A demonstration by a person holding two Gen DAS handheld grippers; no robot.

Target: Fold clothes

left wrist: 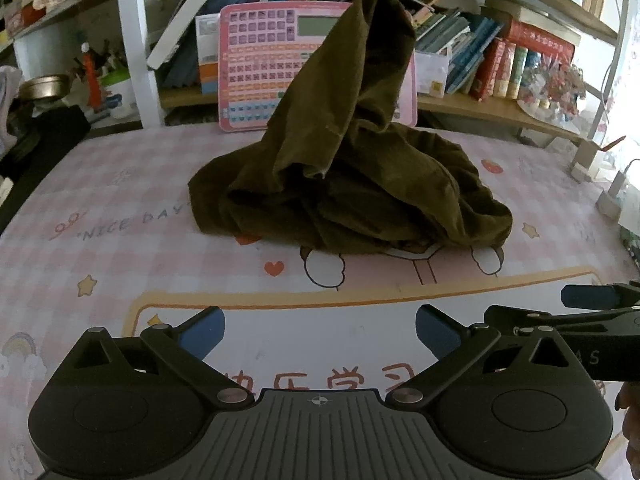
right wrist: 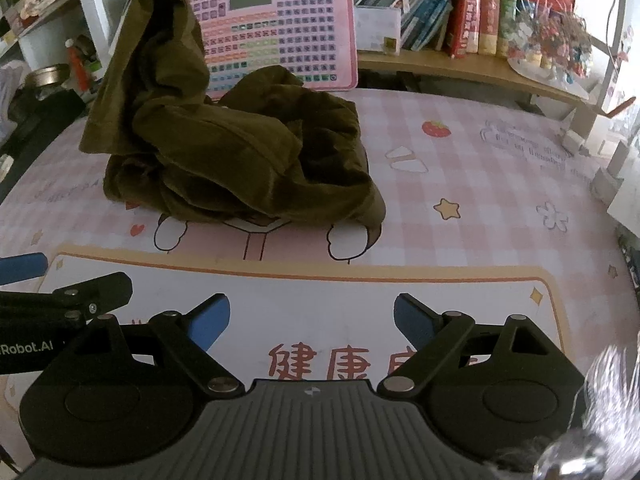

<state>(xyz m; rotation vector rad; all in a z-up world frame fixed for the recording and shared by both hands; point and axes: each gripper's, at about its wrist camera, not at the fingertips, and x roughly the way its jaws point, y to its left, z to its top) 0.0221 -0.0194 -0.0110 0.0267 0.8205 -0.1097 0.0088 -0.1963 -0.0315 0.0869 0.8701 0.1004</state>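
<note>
An olive-brown garment (left wrist: 344, 184) lies crumpled in a heap on the pink checked mat (left wrist: 120, 208), with one part standing up against the pink board behind it. In the right wrist view the same garment (right wrist: 240, 148) sits left of centre. My left gripper (left wrist: 320, 332) is open near the mat's front edge, well short of the cloth, with nothing between its blue pads. My right gripper (right wrist: 312, 324) is likewise open and empty, just right of the left one. Its fingers (left wrist: 584, 300) show at the right edge of the left wrist view.
A pink keyboard-like board (left wrist: 256, 60) leans against the shelf behind the mat. Shelves (left wrist: 500, 108) hold several books (left wrist: 520, 64) and a bouquet (right wrist: 548, 40). A metal bowl (left wrist: 44, 86) and dark items sit at the left. White boxes (right wrist: 624, 188) stand at the right edge.
</note>
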